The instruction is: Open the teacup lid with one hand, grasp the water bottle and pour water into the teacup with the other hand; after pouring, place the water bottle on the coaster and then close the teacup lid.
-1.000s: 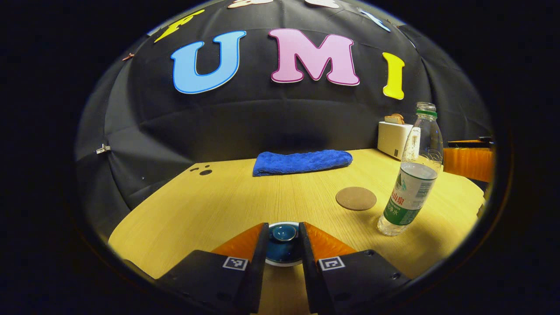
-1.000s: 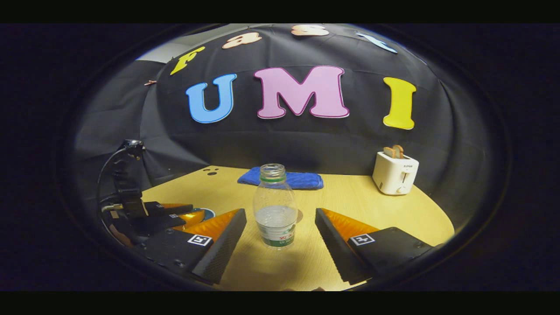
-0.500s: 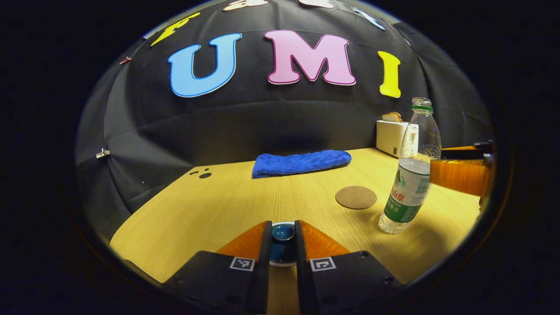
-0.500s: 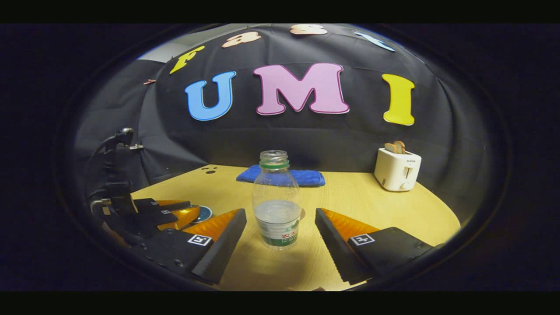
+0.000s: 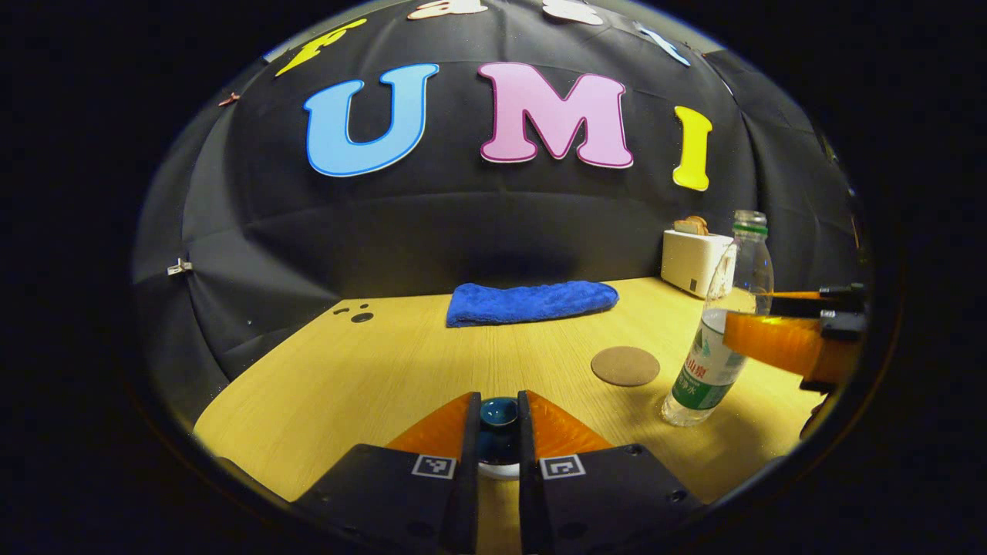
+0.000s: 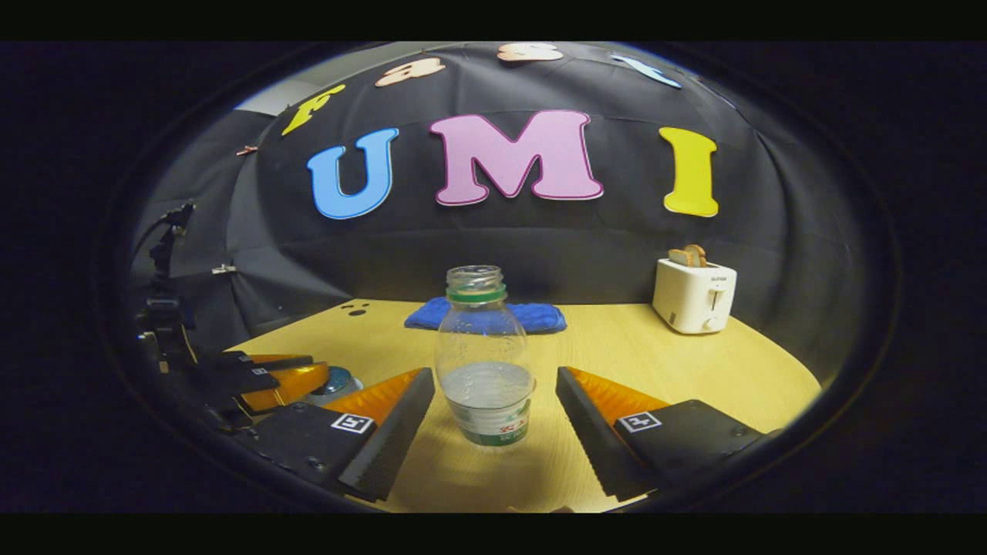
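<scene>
While the left gripper (image 5: 497, 428) is closed on the dark blue teacup lid knob (image 5: 499, 411) at the table's near edge, the uncapped, part-filled water bottle (image 6: 483, 362) is bracketed untouched by the open right gripper (image 6: 493, 420); its thin, slippery, likely crushable wall is best held at the labelled waist.

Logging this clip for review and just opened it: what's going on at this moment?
A person works two handheld grippers at a wooden table. The left gripper is closed on the knob of the teacup lid, with the lid low over the cup. The right gripper is open, its fingers flanking the uncapped water bottle, which stands upright by the coaster. No pouring yet.
</scene>
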A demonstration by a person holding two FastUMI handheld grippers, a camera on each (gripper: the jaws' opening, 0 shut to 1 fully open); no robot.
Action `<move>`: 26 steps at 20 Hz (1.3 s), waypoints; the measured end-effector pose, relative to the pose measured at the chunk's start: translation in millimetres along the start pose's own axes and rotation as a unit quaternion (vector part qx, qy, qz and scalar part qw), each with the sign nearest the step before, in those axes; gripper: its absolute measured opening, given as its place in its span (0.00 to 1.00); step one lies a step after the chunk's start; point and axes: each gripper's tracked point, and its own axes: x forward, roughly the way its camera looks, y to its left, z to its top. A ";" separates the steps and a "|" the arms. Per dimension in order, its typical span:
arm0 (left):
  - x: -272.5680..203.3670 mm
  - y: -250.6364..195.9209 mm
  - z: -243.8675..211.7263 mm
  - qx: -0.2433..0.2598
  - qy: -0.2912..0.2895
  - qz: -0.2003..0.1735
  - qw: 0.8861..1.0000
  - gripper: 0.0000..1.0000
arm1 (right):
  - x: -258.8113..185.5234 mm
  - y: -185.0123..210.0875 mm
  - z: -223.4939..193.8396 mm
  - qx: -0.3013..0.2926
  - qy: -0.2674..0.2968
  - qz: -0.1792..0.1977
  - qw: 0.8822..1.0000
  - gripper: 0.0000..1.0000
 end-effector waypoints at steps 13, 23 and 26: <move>-10.7 29.2 3.6 -0.025 0.003 0.008 1.000 0.25 | 32.3 1.4 -19.4 -0.003 0.013 -0.028 1.000 0.91; -18.9 42.3 -1.6 -0.029 0.008 0.018 0.999 0.25 | 35.3 9.3 -17.9 -0.011 0.022 -0.021 0.999 0.77; -22.3 50.4 -1.2 -0.030 0.006 0.026 0.999 0.25 | 38.7 11.6 -15.8 -0.039 0.033 -0.017 0.999 0.75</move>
